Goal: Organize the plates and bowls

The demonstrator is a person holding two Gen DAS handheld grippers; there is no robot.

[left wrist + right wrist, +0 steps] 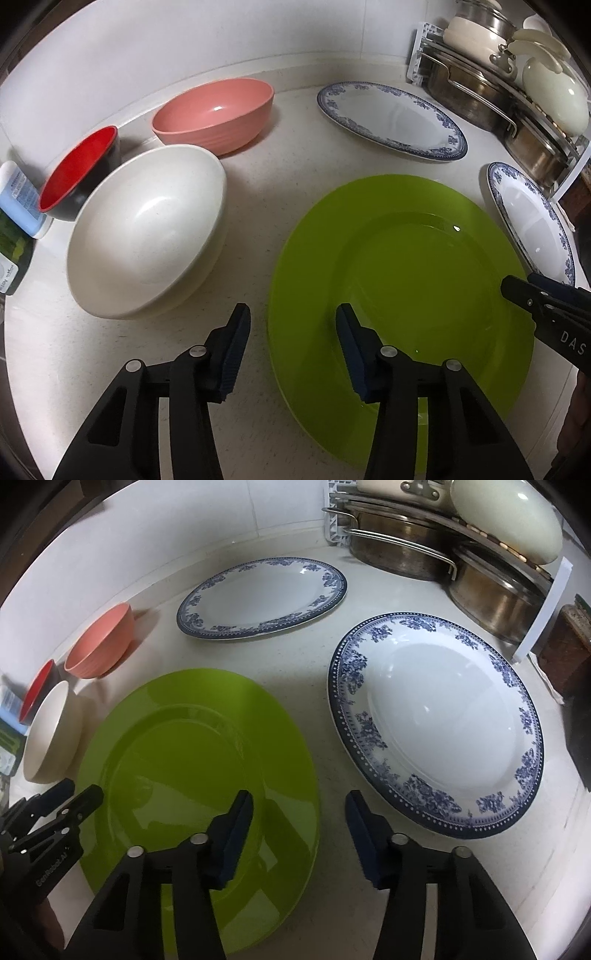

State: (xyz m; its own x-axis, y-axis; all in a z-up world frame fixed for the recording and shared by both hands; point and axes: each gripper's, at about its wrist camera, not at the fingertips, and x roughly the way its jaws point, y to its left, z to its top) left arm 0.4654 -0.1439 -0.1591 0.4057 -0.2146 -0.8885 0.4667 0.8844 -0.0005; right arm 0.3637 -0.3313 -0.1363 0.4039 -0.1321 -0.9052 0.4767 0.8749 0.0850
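Green plate [399, 295] flat on counter [258, 229], both claws straddling opposite rim edges. Left gripper [291, 325] apart, pads clear of rim; right gripper [299, 812] likewise. Left view alone shows white bowl [147, 229] interior; right view shows near floral plate [436, 738] whole.

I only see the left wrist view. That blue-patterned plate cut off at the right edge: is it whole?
Observer: Yes. In the right wrist view the near blue-patterned plate is a complete round, lying flat on the counter.
Operator: And that black tip poking in from the right?
Observer: That's the right gripper, jaws open, one finger over the green plate, the other over bare counter.
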